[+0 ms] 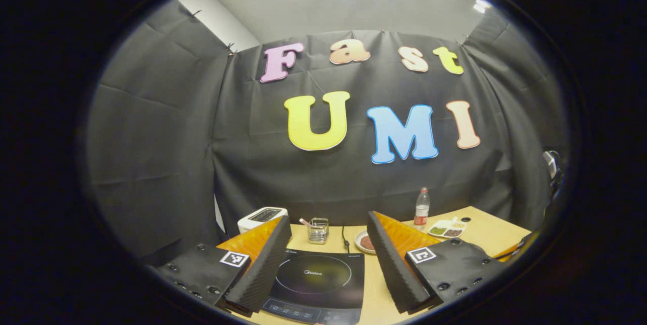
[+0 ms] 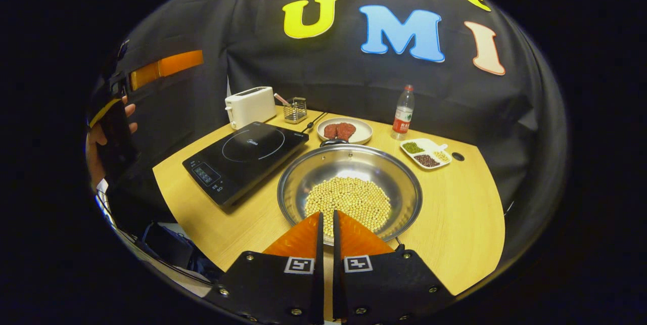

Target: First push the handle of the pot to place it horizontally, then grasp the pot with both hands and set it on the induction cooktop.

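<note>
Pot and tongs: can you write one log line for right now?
left tongs: open, above cooktop | right tongs: shut, empty, at pot near rim | pot: on table, beside cooktop

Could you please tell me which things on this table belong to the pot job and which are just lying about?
For the job: pot of beans, induction cooktop, left gripper, right gripper.

Lying about: toaster, wire basket, plate of meat, bottle, divided dish.

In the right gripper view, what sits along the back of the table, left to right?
Toaster → wire basket → plate of meat → water bottle → divided dish of beans.
</note>
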Tool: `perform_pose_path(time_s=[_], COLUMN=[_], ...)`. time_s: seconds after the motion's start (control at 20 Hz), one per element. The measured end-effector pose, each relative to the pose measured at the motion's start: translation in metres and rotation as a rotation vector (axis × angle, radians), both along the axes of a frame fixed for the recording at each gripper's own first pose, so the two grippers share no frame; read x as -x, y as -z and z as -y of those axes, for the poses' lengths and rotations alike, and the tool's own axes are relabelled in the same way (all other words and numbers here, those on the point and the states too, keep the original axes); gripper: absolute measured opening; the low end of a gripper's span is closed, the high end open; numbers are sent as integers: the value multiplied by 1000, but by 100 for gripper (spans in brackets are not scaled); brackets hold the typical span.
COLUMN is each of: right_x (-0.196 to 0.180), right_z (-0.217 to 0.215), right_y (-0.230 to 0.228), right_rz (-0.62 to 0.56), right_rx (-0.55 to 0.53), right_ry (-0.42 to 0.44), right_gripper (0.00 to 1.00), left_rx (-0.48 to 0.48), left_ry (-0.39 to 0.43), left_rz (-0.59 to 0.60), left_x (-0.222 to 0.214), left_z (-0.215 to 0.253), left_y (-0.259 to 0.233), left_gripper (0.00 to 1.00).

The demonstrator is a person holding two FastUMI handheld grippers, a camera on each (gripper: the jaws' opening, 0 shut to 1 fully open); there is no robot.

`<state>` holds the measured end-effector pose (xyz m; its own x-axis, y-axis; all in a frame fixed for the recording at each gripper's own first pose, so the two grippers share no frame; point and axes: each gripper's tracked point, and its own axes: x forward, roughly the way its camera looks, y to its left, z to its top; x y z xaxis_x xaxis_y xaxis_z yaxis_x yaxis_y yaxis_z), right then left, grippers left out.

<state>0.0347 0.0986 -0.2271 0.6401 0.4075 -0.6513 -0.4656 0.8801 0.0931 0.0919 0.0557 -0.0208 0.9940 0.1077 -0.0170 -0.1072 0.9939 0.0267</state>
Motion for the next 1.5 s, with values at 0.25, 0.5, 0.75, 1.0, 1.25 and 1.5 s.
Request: perform_pose_path(time_s=[0.25,0.5,0.75,1.0,1.25,1.5], right_x=[16,28,25,22,13,3], right_z=[5,13,21,23,41,59], right_y=[30,56,75,77,81,85], right_rz=[-137,-235,-318,-364,-375,-371], right_rx=[-13,20,23,-24,5,28], right_ry=[-50,-106,-102,-84,-58,-35], right_gripper=[7,8,8,6,6,6], left_rx=[-18,-19,-19,-19,-20,-20], left_ry=[11,11,6,-1,0,-3], left_rz=[-11,-35,-41,-58,-66,-68], left_x=[-9,-12,-20,-27,-32,-36], left_z=[20,34,43,46,51,57], left_y=[2,10,14,21,23,25], left_gripper=[92,100,91,100,91,97])
